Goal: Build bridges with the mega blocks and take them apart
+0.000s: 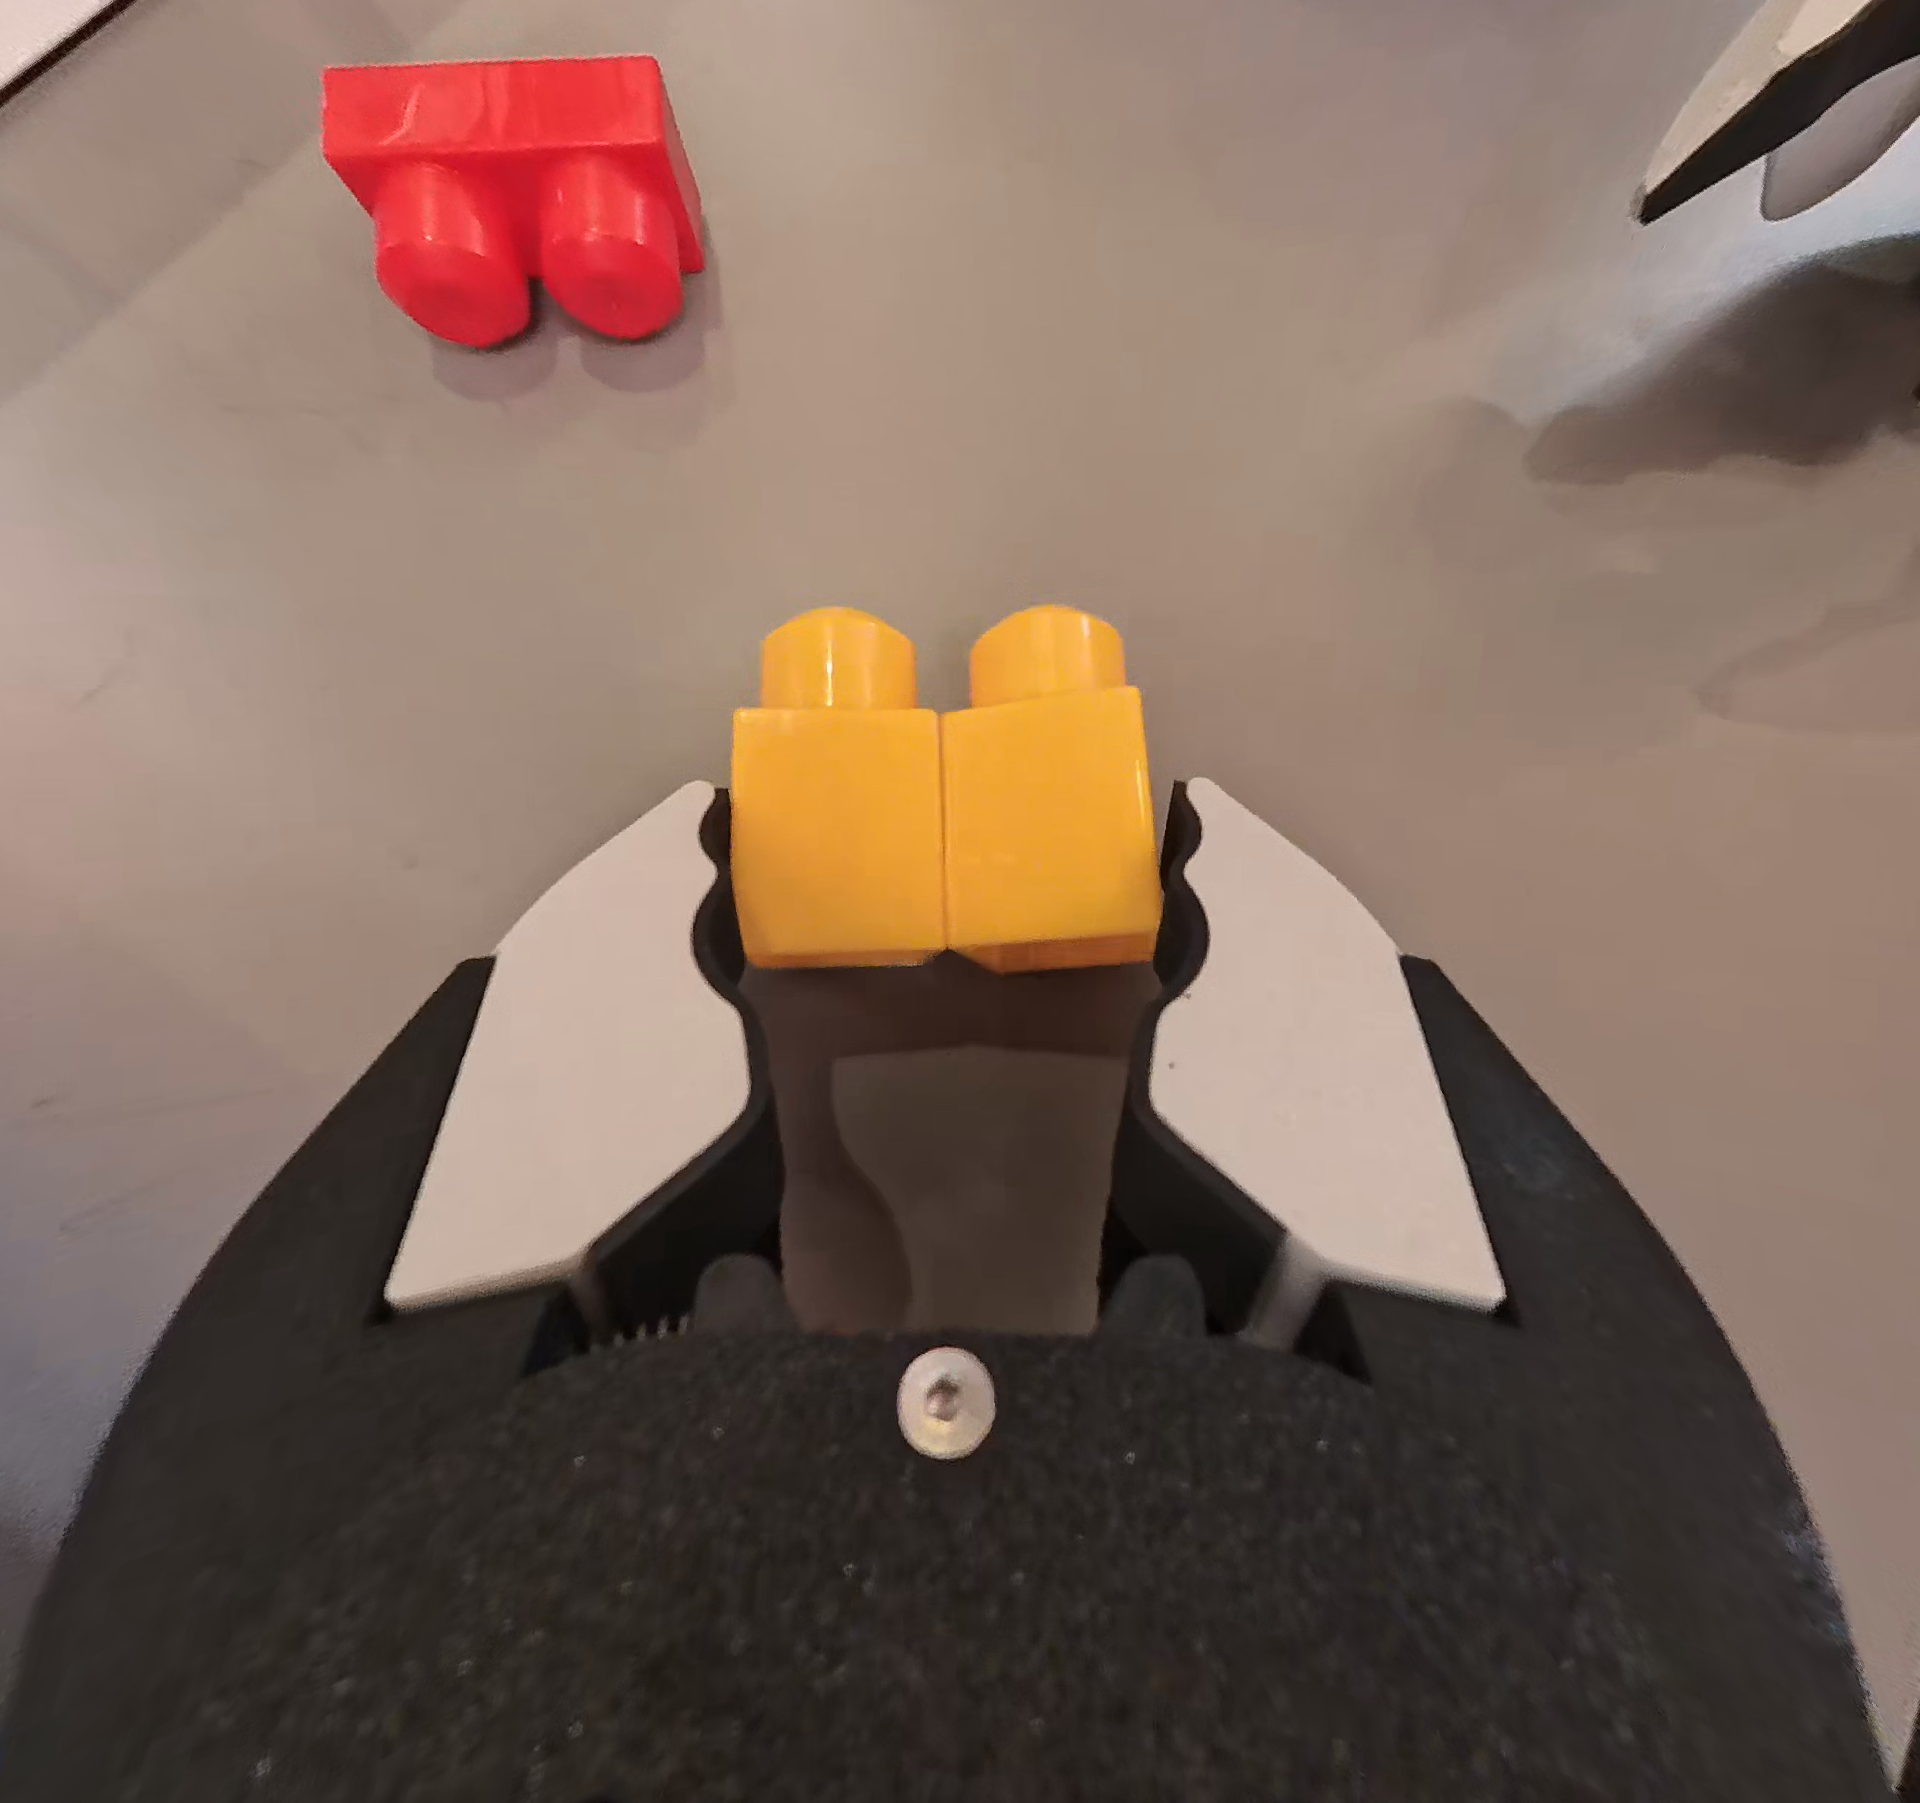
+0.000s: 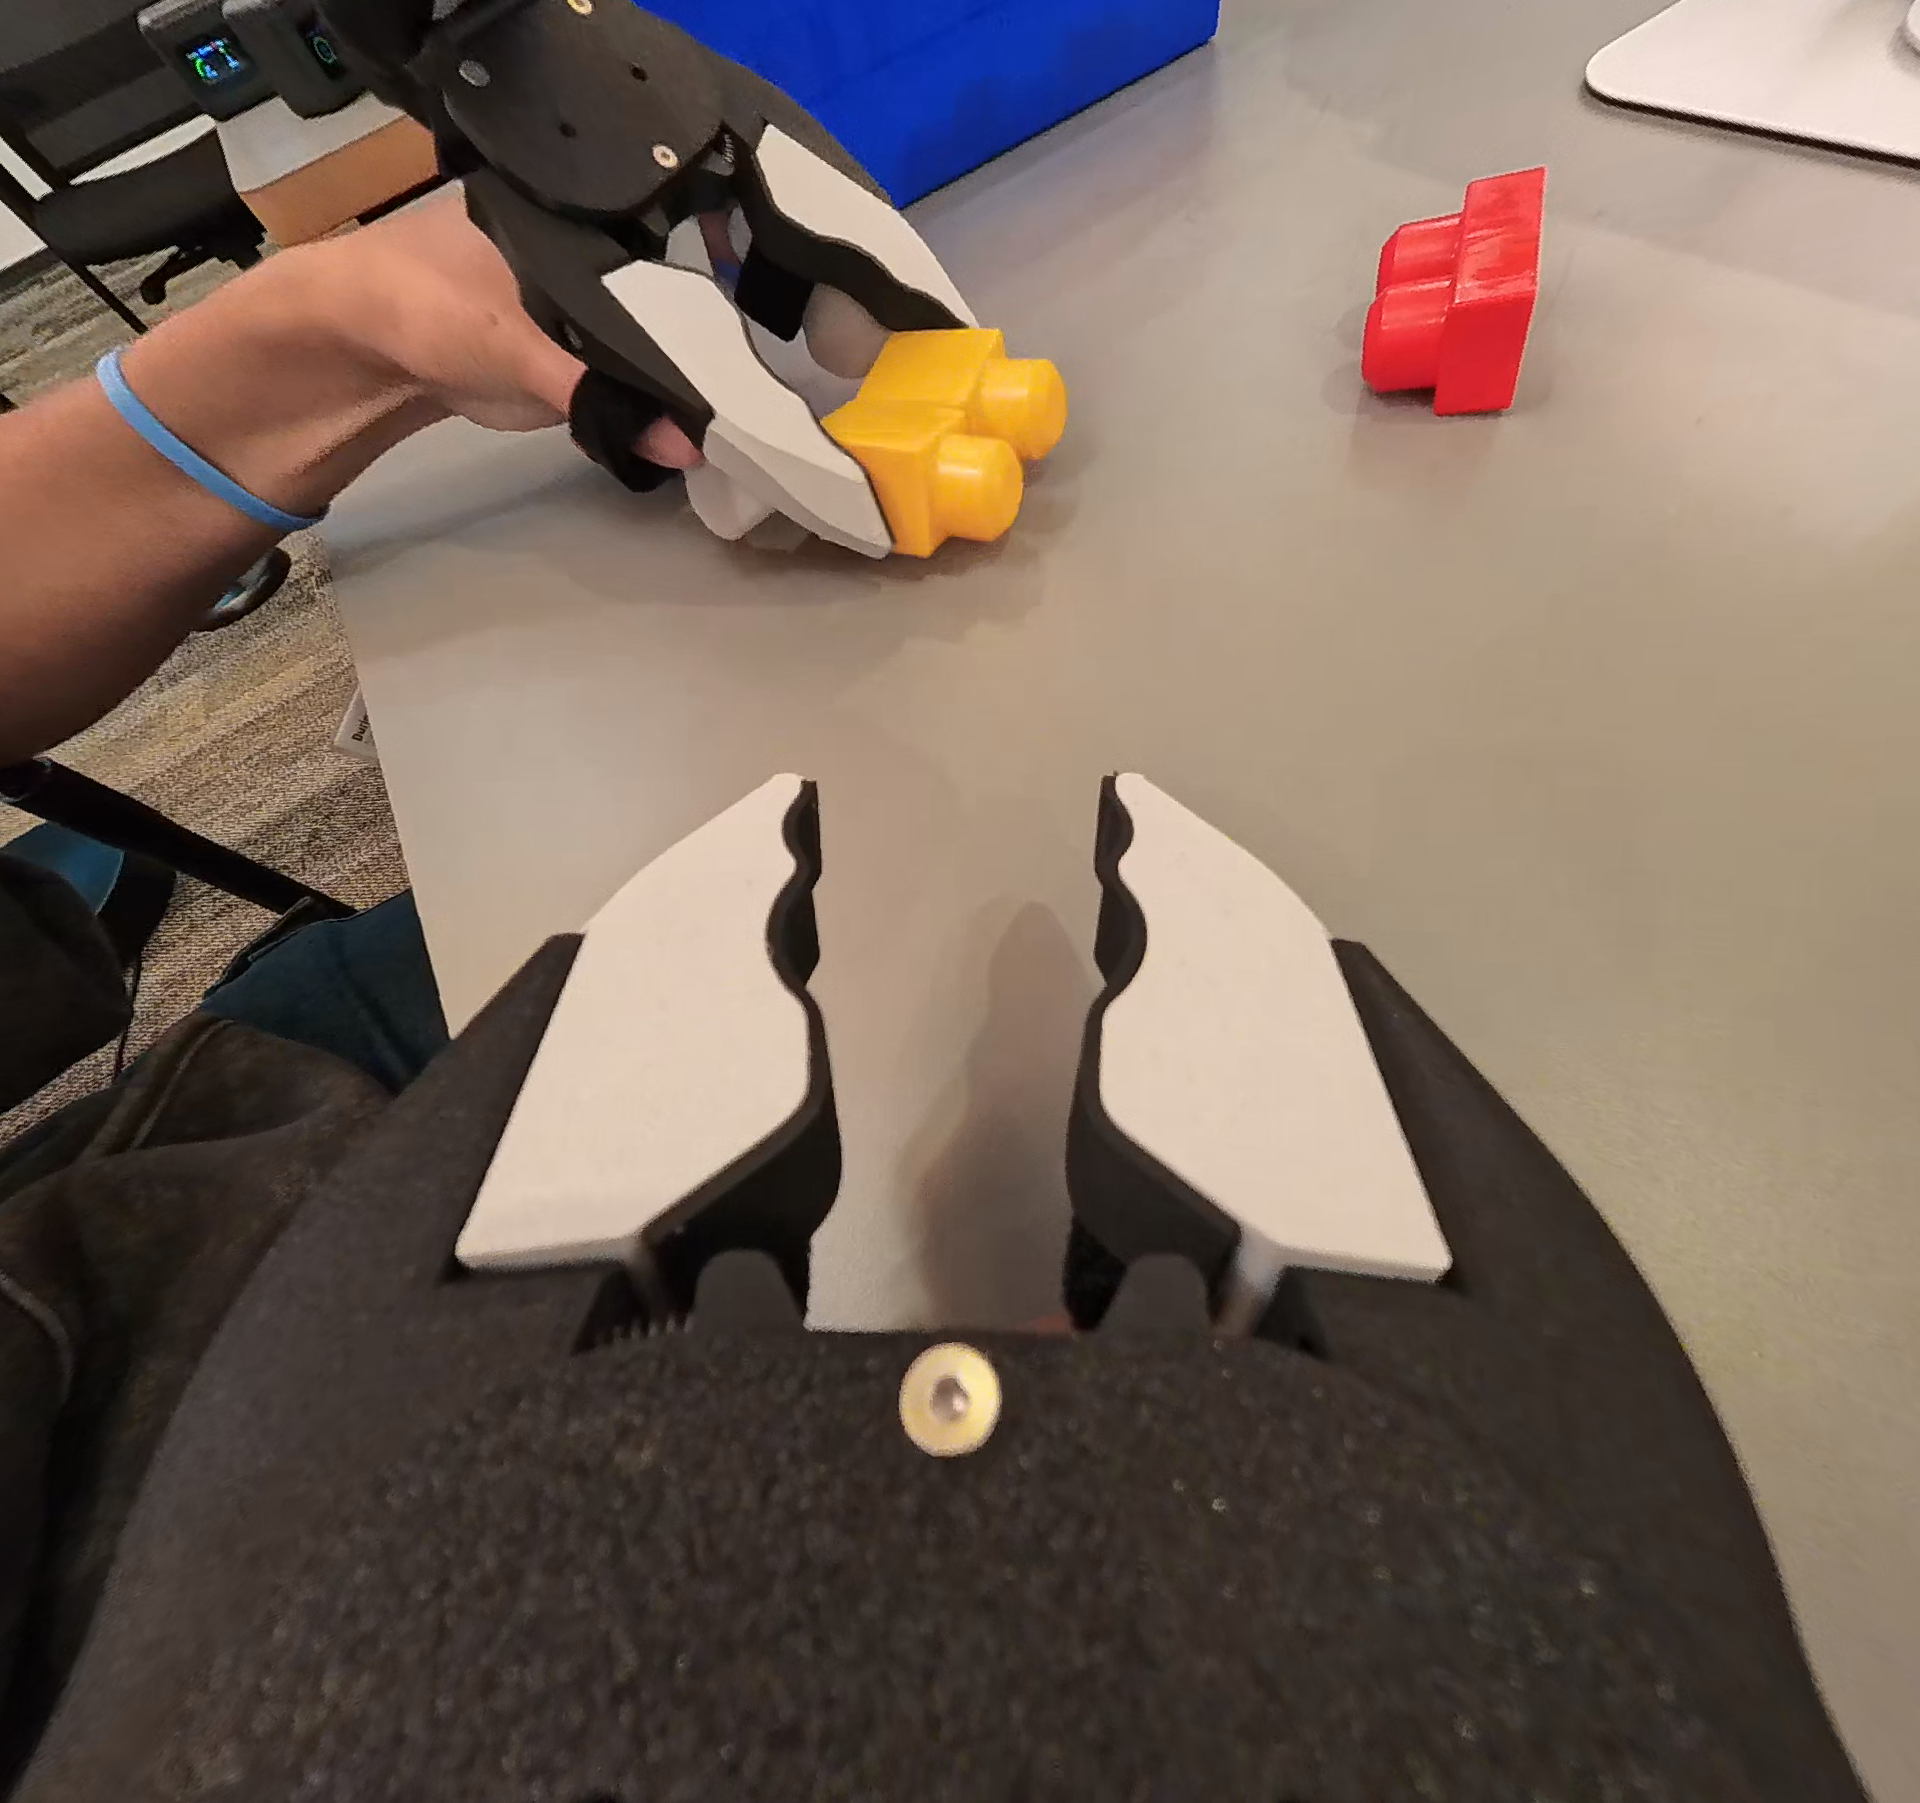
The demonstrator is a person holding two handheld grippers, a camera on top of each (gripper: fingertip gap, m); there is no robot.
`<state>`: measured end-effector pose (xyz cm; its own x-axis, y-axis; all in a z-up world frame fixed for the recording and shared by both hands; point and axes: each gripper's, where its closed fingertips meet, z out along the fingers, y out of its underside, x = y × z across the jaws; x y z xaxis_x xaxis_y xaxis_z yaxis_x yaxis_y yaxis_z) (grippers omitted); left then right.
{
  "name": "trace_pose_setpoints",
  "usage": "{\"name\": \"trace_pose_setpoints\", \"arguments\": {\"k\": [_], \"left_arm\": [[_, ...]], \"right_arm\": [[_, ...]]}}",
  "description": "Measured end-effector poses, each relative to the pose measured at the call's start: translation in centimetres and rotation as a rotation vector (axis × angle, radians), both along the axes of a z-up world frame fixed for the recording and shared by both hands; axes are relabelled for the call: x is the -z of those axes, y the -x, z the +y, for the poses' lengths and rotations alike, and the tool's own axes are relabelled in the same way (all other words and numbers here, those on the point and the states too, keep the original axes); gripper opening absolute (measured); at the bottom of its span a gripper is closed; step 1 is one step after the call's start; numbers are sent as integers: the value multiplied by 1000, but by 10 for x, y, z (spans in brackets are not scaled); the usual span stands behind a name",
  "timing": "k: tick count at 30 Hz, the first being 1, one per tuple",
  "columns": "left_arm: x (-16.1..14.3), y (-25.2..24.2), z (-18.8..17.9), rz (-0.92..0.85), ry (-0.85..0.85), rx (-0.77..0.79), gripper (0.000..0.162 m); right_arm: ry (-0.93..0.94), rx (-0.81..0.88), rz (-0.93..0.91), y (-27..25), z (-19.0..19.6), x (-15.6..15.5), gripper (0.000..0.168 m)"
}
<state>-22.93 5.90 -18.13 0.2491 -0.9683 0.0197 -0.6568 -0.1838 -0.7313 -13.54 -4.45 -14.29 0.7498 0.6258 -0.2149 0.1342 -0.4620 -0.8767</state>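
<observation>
So the left gripper (image 1: 945, 839) is clamped on two yellow blocks (image 1: 943, 834), side by side, squeezed between the wavy black rubbery pads inside its pale grey fingers (image 1: 582, 1057). Each block is a smooth glossy plastic cube with one round stud on top, studs pointing away from the camera toward 12 o'clock. The right-hand one sits a bit crooked against its neighbour, so the seam between them isn't quite straight. In the right wrist view the same gripper (image 2: 904, 444) comes in from about 10 o'clock, tilted down, with the blocks low over the table or touching it, can't really tell. A hand (image 2: 436, 340) in a black fingerless glove holds it, with a blue band on the wrist.

The right gripper (image 2: 956, 818) is spread apart with nothing in it, just bare tabletop between the fingers. Same build: flat grey finger plates, scalloped black inner edges, grainy black body with a silver screw in the middle.

Further out, a red block (image 1: 509, 184) lies tipped on its side on the matte grey table (image 1: 1143, 351), at roughly 11 o'clock from the left gripper, its two fat rounded studs pointing back at the camera. From the right gripper it's (image 2: 1455, 299) at about 1 o'clock, well apart from the yellow ones. A big blue plastic bin (image 2: 935, 18) sits at the far edge around 12 o'clock, and a flat white stand base (image 2: 1766, 60) at 2 o'clock.
</observation>
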Motion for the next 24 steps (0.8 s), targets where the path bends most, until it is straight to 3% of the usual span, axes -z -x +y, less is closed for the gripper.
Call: {"name": "trace_pose_setpoints", "arguments": {"k": [4,7,13,24], "left_arm": [[0,0,0,2,-9,-9,79],[-4,1,-2,-13,-20,-9,91],[-6,18,-5,-12,-53,-23,90],[8,6,-3,79,-92,-12,90]], "right_arm": [[3,-5,2,0,0,0,51],[4,-6,7,0,0,0,51],[6,-10,3,1,0,0,51],[6,-16,8,1,-1,0,51]]}}
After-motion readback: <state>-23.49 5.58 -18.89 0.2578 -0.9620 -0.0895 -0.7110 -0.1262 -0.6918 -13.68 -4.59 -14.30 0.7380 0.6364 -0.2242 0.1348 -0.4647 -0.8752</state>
